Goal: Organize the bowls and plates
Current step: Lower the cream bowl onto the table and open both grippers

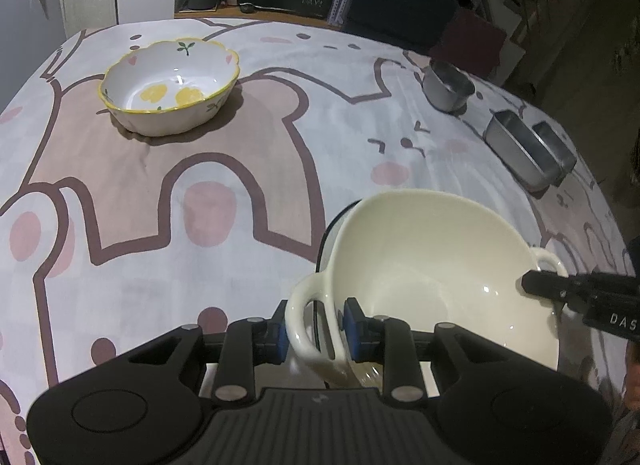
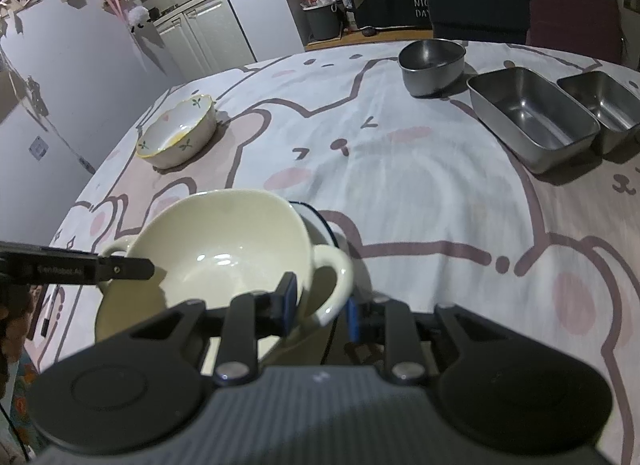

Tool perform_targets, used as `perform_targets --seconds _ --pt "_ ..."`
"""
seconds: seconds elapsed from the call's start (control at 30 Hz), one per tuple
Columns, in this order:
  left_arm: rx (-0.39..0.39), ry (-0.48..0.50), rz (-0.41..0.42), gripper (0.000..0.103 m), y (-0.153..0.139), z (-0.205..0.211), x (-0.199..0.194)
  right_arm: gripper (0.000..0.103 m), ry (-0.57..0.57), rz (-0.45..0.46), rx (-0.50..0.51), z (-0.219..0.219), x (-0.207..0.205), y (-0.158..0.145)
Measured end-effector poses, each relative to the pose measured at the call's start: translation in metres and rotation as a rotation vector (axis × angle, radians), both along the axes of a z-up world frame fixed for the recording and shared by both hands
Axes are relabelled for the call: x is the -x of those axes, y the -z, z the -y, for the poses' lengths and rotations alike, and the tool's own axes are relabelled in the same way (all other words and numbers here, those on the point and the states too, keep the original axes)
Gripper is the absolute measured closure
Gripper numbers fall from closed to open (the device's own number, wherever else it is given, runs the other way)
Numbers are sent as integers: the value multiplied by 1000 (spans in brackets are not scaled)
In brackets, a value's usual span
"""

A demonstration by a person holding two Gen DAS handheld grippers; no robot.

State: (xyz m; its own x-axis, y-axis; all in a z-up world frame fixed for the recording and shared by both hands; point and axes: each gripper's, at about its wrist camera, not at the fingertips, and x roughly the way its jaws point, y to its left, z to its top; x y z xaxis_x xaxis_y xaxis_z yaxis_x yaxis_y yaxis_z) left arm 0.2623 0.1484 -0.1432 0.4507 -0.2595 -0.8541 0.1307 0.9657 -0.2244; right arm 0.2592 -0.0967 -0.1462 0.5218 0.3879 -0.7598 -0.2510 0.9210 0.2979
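Note:
A cream bowl with two loop handles [image 1: 432,265] [image 2: 224,249] is held between both grippers. My left gripper [image 1: 316,327] is shut across its left handle [image 1: 298,321], one pad outside the loop and one inside the bowl wall. My right gripper [image 2: 320,309] is shut the same way on the other handle [image 2: 338,277]. Each gripper's finger shows in the other's view, the right finger [image 1: 540,285] and the left finger [image 2: 132,269]. Under the cream bowl peeks a white dish with a dark blue rim [image 1: 325,241] [image 2: 316,215], mostly hidden.
A flower-painted bowl with a yellow rim [image 1: 168,89] [image 2: 178,131] sits far left on the bear-print tablecloth [image 1: 240,185]. At the far right stand a round steel bowl [image 2: 432,65] and two rectangular steel tins [image 2: 532,121] [image 2: 600,109]. Chairs stand behind the table.

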Motion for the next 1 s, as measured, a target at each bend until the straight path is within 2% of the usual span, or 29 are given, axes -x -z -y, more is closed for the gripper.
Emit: perform_targets --seconds 0.5,1.0 --pt "-28 26 6 74 -1 3 2 73 -8 -14 24 0 2 2" --pt "-31 33 10 75 -2 4 3 73 16 -39 -15 6 1 8"
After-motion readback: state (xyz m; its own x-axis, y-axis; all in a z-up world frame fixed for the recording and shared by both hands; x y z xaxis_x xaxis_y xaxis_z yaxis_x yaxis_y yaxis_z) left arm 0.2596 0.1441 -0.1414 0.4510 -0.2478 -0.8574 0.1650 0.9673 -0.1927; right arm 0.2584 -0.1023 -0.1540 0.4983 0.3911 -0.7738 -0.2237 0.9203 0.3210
